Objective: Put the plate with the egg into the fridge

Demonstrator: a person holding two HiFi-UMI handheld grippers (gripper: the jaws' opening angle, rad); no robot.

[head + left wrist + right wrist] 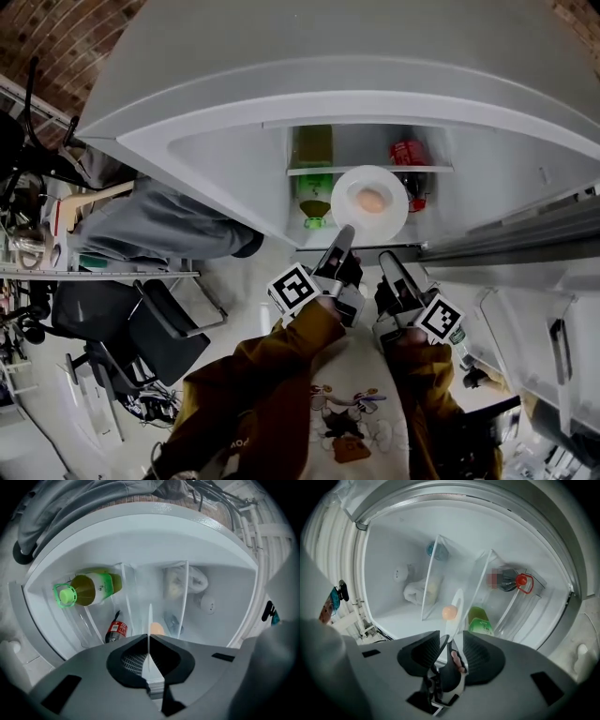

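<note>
Left tool (344, 234): jaws clamped on the near rim of the plate (394, 208), which carries the egg (371, 200) at the mouth of the open fridge (225, 159), before a green bottle (314, 187). Right tool (387, 259): jaws apart, clamping nothing.

Both brown-sleeved arms (281, 370) reached up from 6 o'clock in the head view. The left gripper (343, 236) pointed toward 1 o'clock, its jaws closed on the rim of the plate (344, 199). The right gripper (387, 262), just beside it at 3 o'clock, pointed toward 11 o'clock, jaws apart and clamping nothing.
</note>
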